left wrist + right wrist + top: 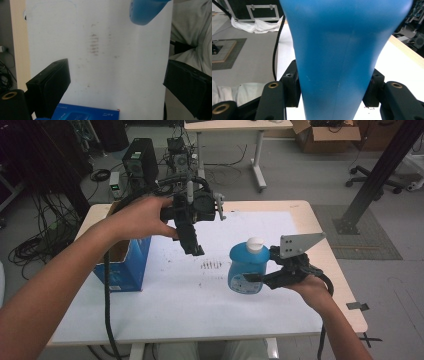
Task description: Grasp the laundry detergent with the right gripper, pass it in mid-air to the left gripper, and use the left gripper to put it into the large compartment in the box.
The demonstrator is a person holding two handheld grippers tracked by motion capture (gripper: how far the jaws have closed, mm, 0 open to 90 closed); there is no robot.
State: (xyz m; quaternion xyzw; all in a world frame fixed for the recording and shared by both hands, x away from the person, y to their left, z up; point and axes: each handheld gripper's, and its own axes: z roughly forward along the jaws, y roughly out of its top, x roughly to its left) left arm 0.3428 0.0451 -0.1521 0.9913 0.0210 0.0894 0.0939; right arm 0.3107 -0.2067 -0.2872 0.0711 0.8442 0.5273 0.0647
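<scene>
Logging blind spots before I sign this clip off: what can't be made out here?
- Blue bottle: label print too small in the high view; in the right gripper view its top and base are cut off by the frame edges.
- Blue box: its contents are hidden by its own walls in the high view; the print is blurred in the left gripper view.
- Right gripper: pads hidden behind the bottle.
</scene>
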